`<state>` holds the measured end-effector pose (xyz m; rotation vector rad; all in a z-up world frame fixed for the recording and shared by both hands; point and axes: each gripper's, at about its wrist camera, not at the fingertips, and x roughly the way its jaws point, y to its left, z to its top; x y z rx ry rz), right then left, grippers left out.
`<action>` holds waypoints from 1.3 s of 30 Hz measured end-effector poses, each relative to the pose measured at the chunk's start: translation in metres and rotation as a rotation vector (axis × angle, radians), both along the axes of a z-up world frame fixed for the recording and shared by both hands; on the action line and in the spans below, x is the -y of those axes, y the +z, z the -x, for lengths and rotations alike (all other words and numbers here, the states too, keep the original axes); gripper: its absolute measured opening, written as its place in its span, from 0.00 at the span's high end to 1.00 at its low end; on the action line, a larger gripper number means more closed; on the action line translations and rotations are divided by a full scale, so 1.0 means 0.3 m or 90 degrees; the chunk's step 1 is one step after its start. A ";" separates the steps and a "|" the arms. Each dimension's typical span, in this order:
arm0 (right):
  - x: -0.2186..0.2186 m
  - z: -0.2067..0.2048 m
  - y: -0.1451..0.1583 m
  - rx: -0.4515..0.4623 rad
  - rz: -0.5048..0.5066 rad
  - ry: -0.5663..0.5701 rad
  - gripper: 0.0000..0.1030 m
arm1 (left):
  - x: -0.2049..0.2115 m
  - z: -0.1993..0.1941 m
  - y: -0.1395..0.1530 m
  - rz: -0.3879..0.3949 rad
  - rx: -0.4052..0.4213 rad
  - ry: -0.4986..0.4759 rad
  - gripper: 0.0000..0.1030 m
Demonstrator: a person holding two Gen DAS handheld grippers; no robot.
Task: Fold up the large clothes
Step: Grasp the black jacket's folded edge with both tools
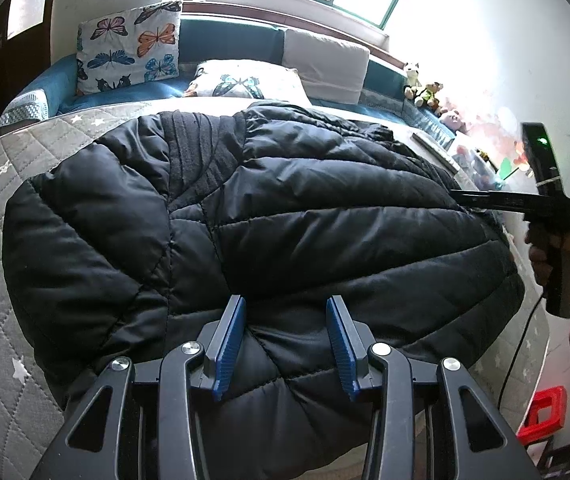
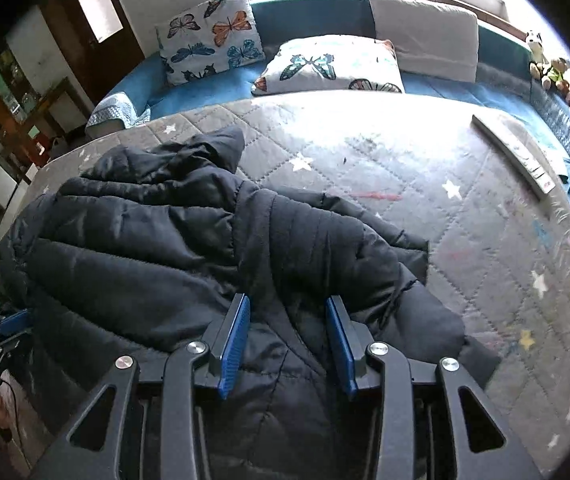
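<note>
Both tools parted over black puffer jacket (image 1: 265,208), left tool (image 1: 285,344), right tool (image 2: 287,344), quilted mattress (image 2: 465,216) beneath

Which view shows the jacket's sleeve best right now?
The right wrist view: the black jacket's sleeve lies in full sight across the grey mattress, cuff near the right edge. The left wrist view shows mostly the quilted body; no sleeve can be made out there.

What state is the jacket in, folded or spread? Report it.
Partly folded. The jacket lies bunched on the mattress, one sleeve doubled across its body. Whether further folds lie under it, cannot tell.
</note>
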<state>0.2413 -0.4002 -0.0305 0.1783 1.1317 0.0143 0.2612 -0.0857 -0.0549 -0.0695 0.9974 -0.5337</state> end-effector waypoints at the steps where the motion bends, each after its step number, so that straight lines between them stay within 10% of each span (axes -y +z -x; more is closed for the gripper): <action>1: 0.008 0.017 0.019 0.007 -0.010 -0.006 0.58 | -0.008 0.001 0.002 0.009 0.002 0.001 0.55; 20: 0.188 0.335 0.028 0.016 -0.092 -0.073 0.36 | -0.078 0.095 0.228 -0.049 0.087 0.051 0.26; 30: 0.215 0.364 0.005 0.038 -0.213 -0.087 0.31 | -0.402 -0.071 0.183 0.052 -0.004 0.240 0.19; 39: 0.207 0.300 -0.072 0.014 -0.264 -0.068 0.23 | -0.553 -0.127 0.039 0.163 -0.089 0.263 0.10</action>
